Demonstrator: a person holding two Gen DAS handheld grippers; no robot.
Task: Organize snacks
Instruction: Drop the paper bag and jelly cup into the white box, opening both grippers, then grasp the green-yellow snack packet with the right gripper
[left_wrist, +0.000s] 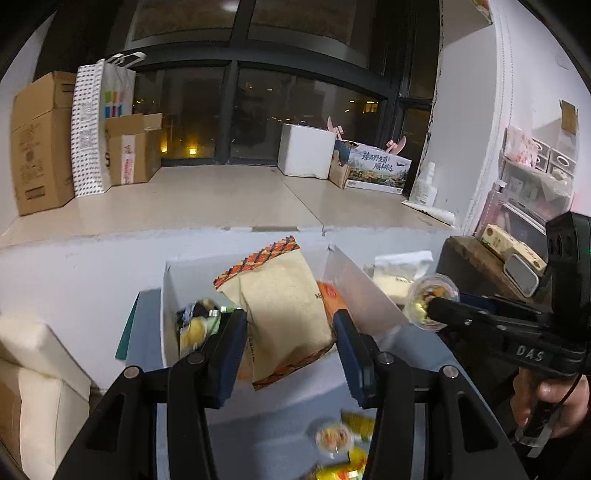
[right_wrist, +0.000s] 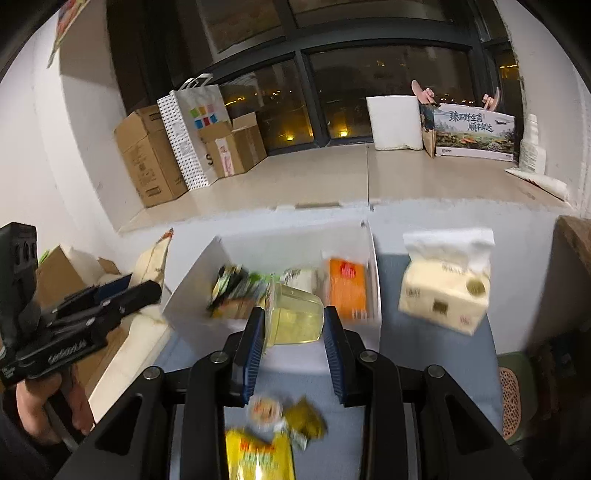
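The left gripper (left_wrist: 290, 325) has its fingers closed on a tan kraft snack bag (left_wrist: 284, 306) with an orange patterned edge, pressing its two sides; the bag hangs upright above the open white box (left_wrist: 168, 295), which serves as the landmark here; the person's left hand (right_wrist: 48, 402) grips the tool's handle well to the left of the box in the right wrist view.

The right gripper (right_wrist: 293, 328) has its fingers nearly together on a clear plastic jelly cup (right_wrist: 295, 314) with yellowish contents, held over the near edge of the white box (right_wrist: 192, 291); in the left wrist view the same cup (left_wrist: 434, 301) shows just right of the box's right wall, at the tip of the black tool, and the right hand (left_wrist: 550, 402) holds the handle below.

Inside the box lie an orange packet (right_wrist: 347, 286) against its right wall and a blurred heap of dark and green packets (right_wrist: 236, 291) toward its left wall; right of the box, on the grey counter (right_wrist: 436, 354), stands a cream tissue pack (right_wrist: 443, 291) with a tissue sticking up.

In front of the box, nearer the cameras, the counter carries a small round cup with an orange lid (right_wrist: 264, 408), an olive-green packet (right_wrist: 304, 421) just beside it, and a yellow bag (right_wrist: 258, 454); all are blurred.

Behind the box runs a pale window ledge (left_wrist: 221, 199) with cardboard boxes (left_wrist: 40, 144).
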